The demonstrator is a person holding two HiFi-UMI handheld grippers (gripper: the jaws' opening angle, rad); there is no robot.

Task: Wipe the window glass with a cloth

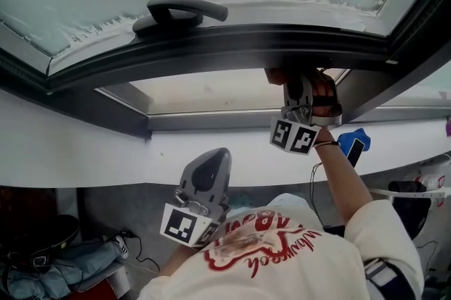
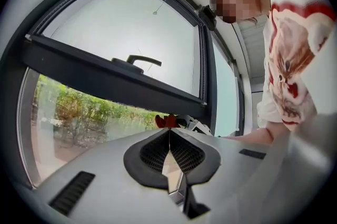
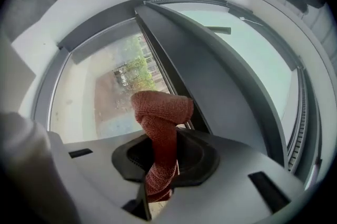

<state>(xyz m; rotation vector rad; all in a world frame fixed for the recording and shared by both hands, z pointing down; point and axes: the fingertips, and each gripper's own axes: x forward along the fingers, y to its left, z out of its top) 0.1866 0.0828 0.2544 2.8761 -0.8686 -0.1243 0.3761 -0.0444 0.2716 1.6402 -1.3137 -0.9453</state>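
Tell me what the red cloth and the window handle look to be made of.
The cloth looks like a soft matt textile, perhaps microfibre or cotton: a fine knitted texture shows, and it bunches and folds over limply. The handle is dark grey and smooth with a faint sheen. It could be painted metal or hard plastic; the look leaves that open.

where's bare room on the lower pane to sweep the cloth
The lower pane is bare leftward, between dark sash frame above and grey bottom rail. Crowded at its right end, where the right gripper holds the cloth.
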